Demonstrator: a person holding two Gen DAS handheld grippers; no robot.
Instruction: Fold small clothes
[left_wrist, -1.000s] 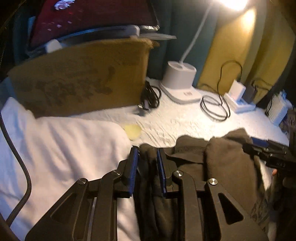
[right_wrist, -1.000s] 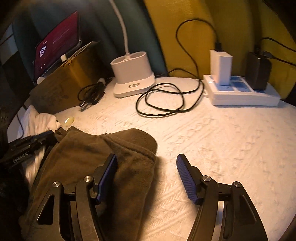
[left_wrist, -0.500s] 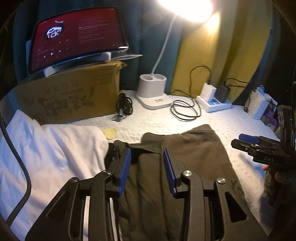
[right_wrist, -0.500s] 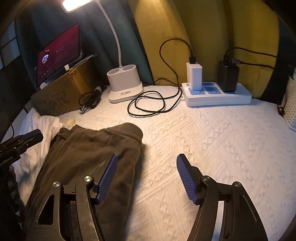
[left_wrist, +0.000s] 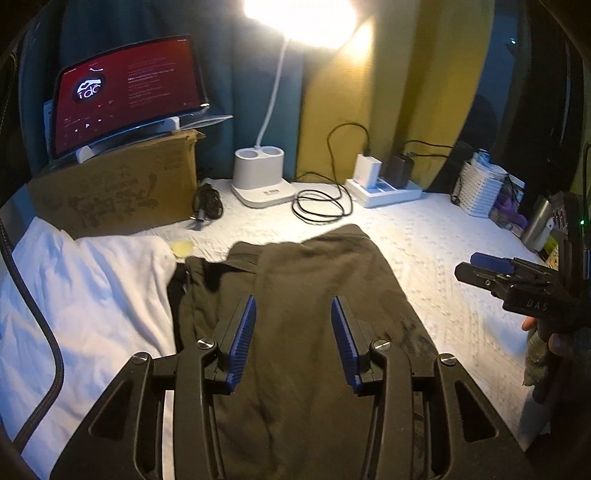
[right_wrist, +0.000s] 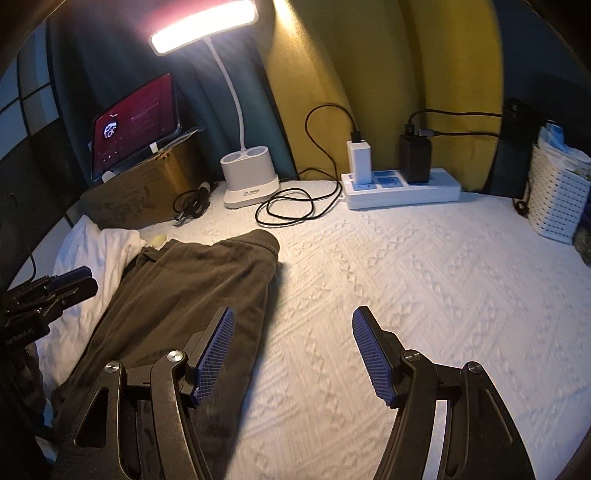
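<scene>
My white bedspread (right_wrist: 424, 288) carries the dark trousers (left_wrist: 306, 295), lying flat beside white cloth (left_wrist: 92, 295). A white basket (right_wrist: 557, 199) holds things I cannot make out. My left gripper (left_wrist: 293, 332) has just been opening (nothing pinched); my right gripper (right_wrist: 291, 354) stands apart, empty.

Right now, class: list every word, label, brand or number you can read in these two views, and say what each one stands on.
"DAS": on the black body of the right gripper, in the left wrist view.
"GenRobot AI", faint: on the body of the left gripper, in the right wrist view.
Tablet: white text on red, too small to read.
Cardboard box: dark printed characters, blurred, unreadable.
Lamp base: small label, unreadable.
</scene>
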